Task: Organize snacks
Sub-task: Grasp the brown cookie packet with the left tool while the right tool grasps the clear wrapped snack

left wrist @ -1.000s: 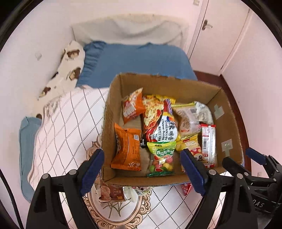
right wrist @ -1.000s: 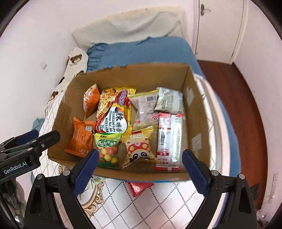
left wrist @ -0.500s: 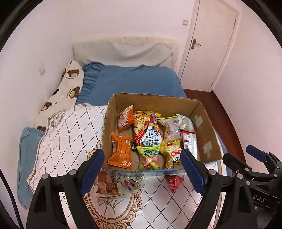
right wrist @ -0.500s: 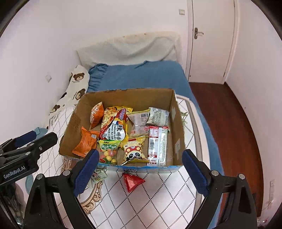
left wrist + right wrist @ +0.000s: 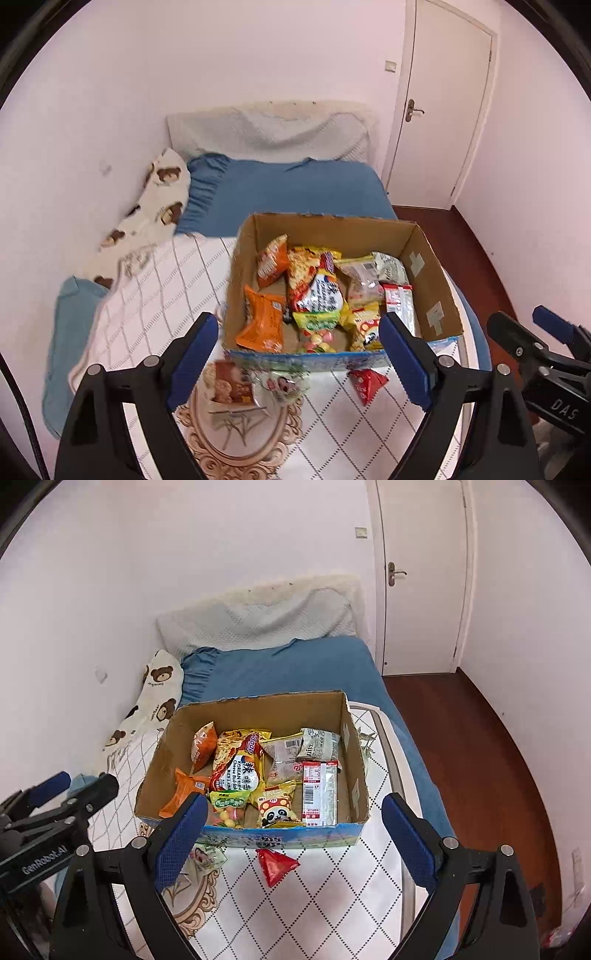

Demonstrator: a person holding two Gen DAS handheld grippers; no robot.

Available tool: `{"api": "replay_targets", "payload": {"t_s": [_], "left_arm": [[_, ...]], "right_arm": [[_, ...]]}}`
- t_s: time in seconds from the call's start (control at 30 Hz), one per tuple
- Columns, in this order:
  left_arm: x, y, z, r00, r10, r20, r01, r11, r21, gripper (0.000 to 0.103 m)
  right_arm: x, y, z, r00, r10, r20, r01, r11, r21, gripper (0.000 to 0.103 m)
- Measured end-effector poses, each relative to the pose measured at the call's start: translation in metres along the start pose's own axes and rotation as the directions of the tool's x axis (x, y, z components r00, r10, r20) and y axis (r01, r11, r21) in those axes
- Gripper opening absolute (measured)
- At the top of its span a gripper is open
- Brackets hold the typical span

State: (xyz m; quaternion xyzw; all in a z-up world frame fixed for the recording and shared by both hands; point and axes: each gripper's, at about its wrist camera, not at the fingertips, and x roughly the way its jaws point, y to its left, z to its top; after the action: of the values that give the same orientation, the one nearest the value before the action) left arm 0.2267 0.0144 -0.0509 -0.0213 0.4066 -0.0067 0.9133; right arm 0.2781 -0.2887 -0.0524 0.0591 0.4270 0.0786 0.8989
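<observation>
1. Snacks sit packed in the box [image 5: 255, 709] on the bed [image 5: 295, 664].
2. Left hand-held gripper [image 5: 297, 365] spread wide, holding nothing, above a biscuit pack [image 5: 229, 382] lying outside the box.
3. Right hand-held gripper [image 5: 291, 843] equally wide, empty, over the red packet [image 5: 275, 864] just beside the box front.

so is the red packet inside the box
No, the red packet lies on the quilt just outside the box front wall.
</observation>
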Motion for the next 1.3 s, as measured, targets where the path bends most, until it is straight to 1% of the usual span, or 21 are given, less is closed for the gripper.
{"api": "replay_targets", "payload": {"t_s": [0.1,0.2,0.23,0.27,0.33,0.37,0.4,0.43,0.5,0.57,0.6,0.63,0.73,0.83,0.9,0.97,1.03,1.13,1.23,1.27,1.3], "left_arm": [[0.012,0.008,-0.009,1.000,0.008,-0.020,-0.008,1.000,-0.012,0.089],[0.026,0.025,-0.022,0.999,0.019,-0.049,-0.021,0.999,-0.032,0.089],[0.031,0.033,-0.027,0.998,0.035,-0.059,-0.038,0.999,-0.038,0.089],[0.037,0.041,-0.033,0.996,0.060,-0.069,-0.063,0.997,-0.040,0.089],[0.049,0.062,-0.045,0.990,0.099,-0.103,-0.105,0.993,-0.049,0.089],[0.056,0.073,-0.051,0.985,0.114,-0.127,-0.122,0.991,-0.059,0.090],[0.065,0.087,-0.058,0.979,0.130,-0.155,-0.142,0.987,-0.071,0.095],[0.072,0.100,-0.064,0.973,0.142,-0.181,-0.159,0.984,-0.083,0.098],[0.084,0.123,-0.075,0.960,0.173,-0.219,-0.198,0.975,-0.101,0.098],[0.096,0.141,-0.085,0.948,0.180,-0.263,-0.212,0.972,-0.101,0.098],[0.101,0.148,-0.088,0.941,0.184,-0.283,-0.220,0.970,-0.101,0.098],[0.105,0.153,-0.093,0.931,0.209,-0.300,-0.246,0.965,-0.093,0.098],[0.121,0.160,-0.102,0.913,0.224,-0.341,-0.260,0.964,-0.062,0.098],[0.135,0.161,-0.107,0.902,0.195,-0.384,-0.237,0.969,-0.064,0.098],[0.144,0.163,-0.105,0.898,0.130,-0.419,-0.195,0.974,-0.115,0.098],[0.154,0.163,-0.100,0.890,0.070,-0.451,-0.161,0.973,-0.167,0.098],[0.164,0.160,-0.096,0.881,0.003,-0.474,-0.117,0.971,-0.210,0.098],[0.179,0.147,-0.090,0.859,-0.049,-0.509,-0.073,0.973,-0.217,0.098],[0.201,0.131,-0.093,0.822,-0.056,-0.567,-0.054,0.983,-0.176,0.098],[0.207,0.126,-0.094,0.816,-0.046,-0.576,-0.053,0.987,-0.154,0.095],[0.212,0.123,-0.095,0.812,-0.032,-0.583,-0.056,0.990,-0.133,0.083]], "right_arm": [[0.008,-0.002,-0.006,0.999,0.036,-0.029,-0.036,0.999,0.011,0.097],[0.026,0.001,-0.021,0.993,0.088,-0.084,-0.087,0.996,0.016,0.097],[0.036,0.004,-0.027,0.987,0.113,-0.113,-0.111,0.994,0.018,0.092],[0.043,0.007,-0.033,0.982,0.127,-0.139,-0.125,0.992,0.020,0.080],[0.066,0.018,-0.047,0.965,0.162,-0.205,-0.160,0.987,0.024,0.072],[0.077,0.024,-0.054,0.958,0.177,-0.227,-0.175,0.984,0.027,0.072],[0.089,0.033,-0.062,0.949,0.189,-0.252,-0.189,0.982,0.025,0.072],[0.098,0.040,-0.067,0.943,0.200,-0.266,-0.201,0.979,0.024,0.072],[0.121,0.059,-0.078,0.929,0.224,-0.296,-0.226,0.974,0.028,0.072],[0.143,0.077,-0.087,0.918,0.233,-0.322,-0.240,0.971,0.017,0.072],[0.155,0.085,-0.090,0.915,0.227,-0.333,-0.236,0.972,0.013,0.072],[0.169,0.095,-0.095,0.914,0.213,-0.345,-0.228,0.974,-0.002,0.072],[0.206,0.119,-0.106,0.914,0.159,-0.372,-0.198,0.978,-0.068,0.072],[0.237,0.136,-0.122,0.902,0.130,-0.412,-0.183,0.979,-0.092,0.072],[0.250,0.144,-0.130,0.901,0.111,-0.419,-0.169,0.980,-0.104,0.068],[0.254,0.149,-0.135,0.913,0.098,-0.397,-0.157,0.980,-0.121,0.060],[0.253,0.149,-0.136,0.914,0.095,-0.394,-0.150,0.982,-0.112,0.057],[0.245,0.143,-0.140,0.913,0.078,-0.399,-0.130,0.986,-0.105,0.057],[0.234,0.129,-0.148,0.911,0.066,-0.406,-0.108,0.991,-0.081,0.057],[0.230,0.124,-0.150,0.911,0.065,-0.407,-0.103,0.992,-0.072,0.057],[0.226,0.118,-0.153,0.910,0.061,-0.409,-0.094,0.994,-0.061,0.057]]}}
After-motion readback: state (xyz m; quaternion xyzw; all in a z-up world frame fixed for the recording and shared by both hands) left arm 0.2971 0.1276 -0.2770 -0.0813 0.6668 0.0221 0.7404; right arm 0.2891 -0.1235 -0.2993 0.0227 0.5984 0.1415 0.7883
